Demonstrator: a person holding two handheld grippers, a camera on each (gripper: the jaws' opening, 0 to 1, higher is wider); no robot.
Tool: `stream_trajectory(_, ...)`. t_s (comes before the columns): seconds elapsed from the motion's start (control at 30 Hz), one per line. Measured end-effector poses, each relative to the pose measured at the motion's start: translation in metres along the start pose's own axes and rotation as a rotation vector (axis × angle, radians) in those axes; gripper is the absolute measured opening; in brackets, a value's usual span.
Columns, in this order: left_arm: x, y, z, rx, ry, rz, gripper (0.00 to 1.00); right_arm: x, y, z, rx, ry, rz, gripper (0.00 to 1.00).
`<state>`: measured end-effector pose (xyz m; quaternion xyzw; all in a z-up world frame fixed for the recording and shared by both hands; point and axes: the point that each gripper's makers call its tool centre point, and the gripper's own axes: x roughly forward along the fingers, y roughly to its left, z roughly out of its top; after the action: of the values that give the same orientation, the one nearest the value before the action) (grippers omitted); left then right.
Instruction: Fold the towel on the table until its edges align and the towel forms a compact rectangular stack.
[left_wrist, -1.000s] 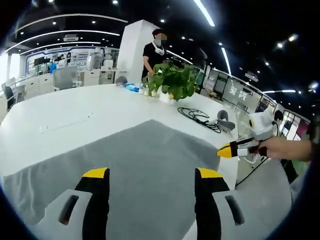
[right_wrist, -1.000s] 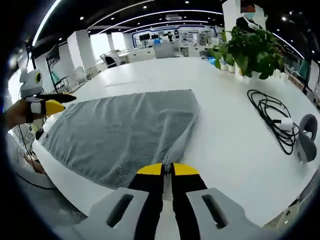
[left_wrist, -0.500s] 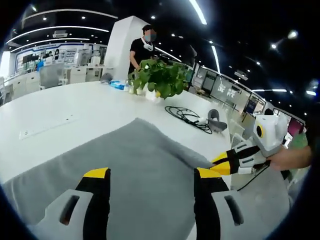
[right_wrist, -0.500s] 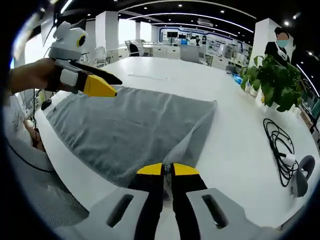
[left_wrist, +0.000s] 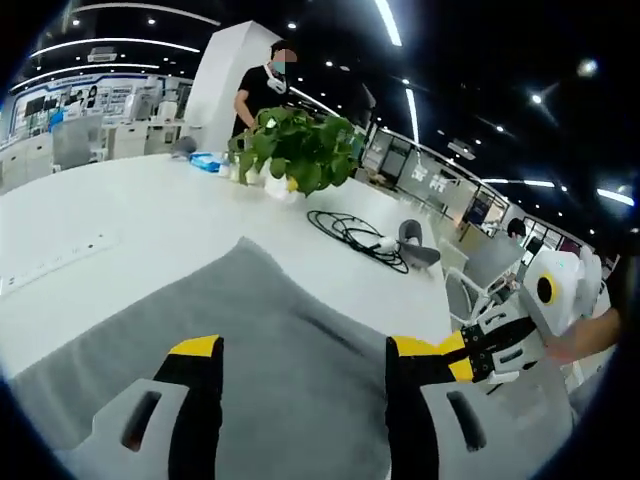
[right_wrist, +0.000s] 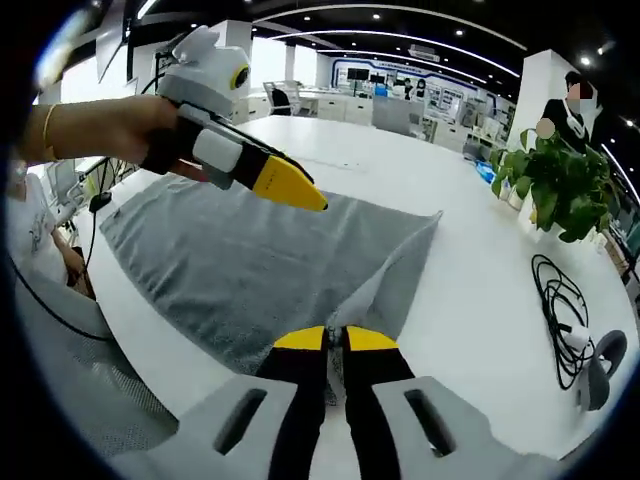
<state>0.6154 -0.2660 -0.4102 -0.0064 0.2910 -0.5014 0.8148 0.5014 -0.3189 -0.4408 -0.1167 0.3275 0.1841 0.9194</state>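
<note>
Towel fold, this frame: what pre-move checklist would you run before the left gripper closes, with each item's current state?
1. Right gripper shut on the towel edge: ok, jaws closed with fabric pinched and lifted.
2. Left gripper open and over the towel: ok.
3. Left gripper lined up on a towel corner or edge: cannot tell.
4. Towel fully on the table: cannot tell, its near edge lies right along the table rim.
5. Cable and plant apart from the towel: ok.
6. Towel folded into a stack: not ok, mostly spread flat.
</note>
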Motion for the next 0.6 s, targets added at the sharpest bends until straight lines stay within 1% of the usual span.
stream_trajectory(0.1,0.016,-0.002,0.006,0.016,0.014,-0.015,0.66,-0.001,-0.002,0.0,-0.005,0.0,-0.004,0.03)
stream_trajectory(0.17,0.025,-0.003,0.011,0.007,0.022,-0.032,0.65,-0.003,-0.003,0.0,-0.007,0.001,-0.005,0.03)
stream_trajectory(0.23,0.031,-0.006,0.015,0.011,0.012,-0.045,0.64,-0.004,-0.004,-0.001,0.003,0.001,-0.009,0.03)
stream_trajectory(0.33,0.043,-0.006,0.016,0.018,0.023,-0.062,0.61,-0.005,-0.003,-0.001,0.011,-0.002,-0.011,0.03)
stream_trajectory(0.47,0.057,-0.005,0.017,0.018,0.041,-0.062,0.61,-0.005,0.0,0.0,0.019,-0.011,-0.005,0.03)
stream_trajectory(0.5,0.06,-0.005,0.019,0.011,0.039,-0.058,0.6,-0.004,0.002,0.001,0.042,-0.021,0.009,0.03)
stream_trajectory(0.6,0.07,0.002,0.02,0.009,0.05,-0.054,0.59,-0.002,0.001,0.001,0.019,-0.023,0.007,0.03)
